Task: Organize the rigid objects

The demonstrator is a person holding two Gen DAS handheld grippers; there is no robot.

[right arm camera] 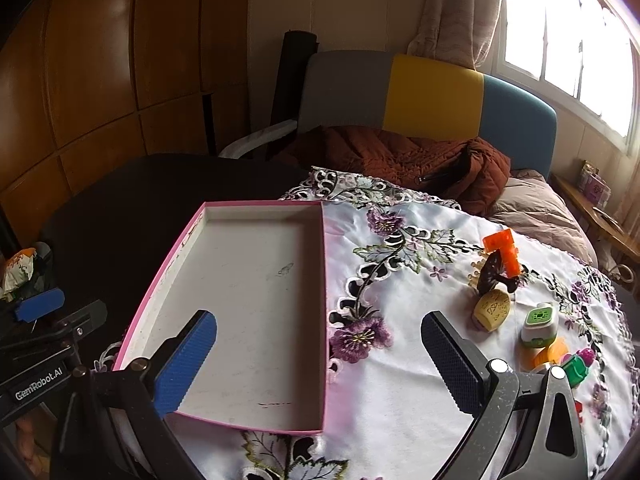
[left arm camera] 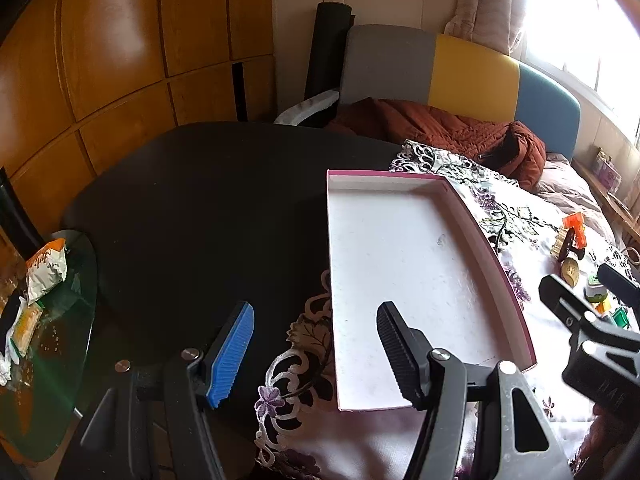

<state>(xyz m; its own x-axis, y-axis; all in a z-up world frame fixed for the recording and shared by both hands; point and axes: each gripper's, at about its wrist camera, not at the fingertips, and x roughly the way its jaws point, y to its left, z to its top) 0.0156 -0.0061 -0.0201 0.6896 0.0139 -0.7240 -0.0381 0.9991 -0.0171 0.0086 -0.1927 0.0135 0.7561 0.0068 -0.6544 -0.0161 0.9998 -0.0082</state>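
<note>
An empty pink-rimmed white box (right arm camera: 248,312) (left arm camera: 416,280) lies on a flowered cloth (right arm camera: 400,392) over the dark table. To its right stands a cluster of small toys: an orange block (right arm camera: 502,252), a dark figure (right arm camera: 493,276), a yellow piece (right arm camera: 493,310), a green-and-white gadget (right arm camera: 540,325) and a green-and-pink toy (right arm camera: 578,362). My left gripper (left arm camera: 316,354) hovers open over the box's left edge, nothing between its fingers. My right gripper (right arm camera: 318,366) hangs open above the box's right wall, also with nothing held. Each gripper shows at the edge of the other's view.
A glass side table (left arm camera: 48,360) at the left carries a snack bag (left arm camera: 46,268). Behind the dark table (left arm camera: 200,208) is a bed with a rust quilted jacket (right arm camera: 400,160) and a grey, yellow and blue headboard (right arm camera: 432,96). Wooden panels line the left wall.
</note>
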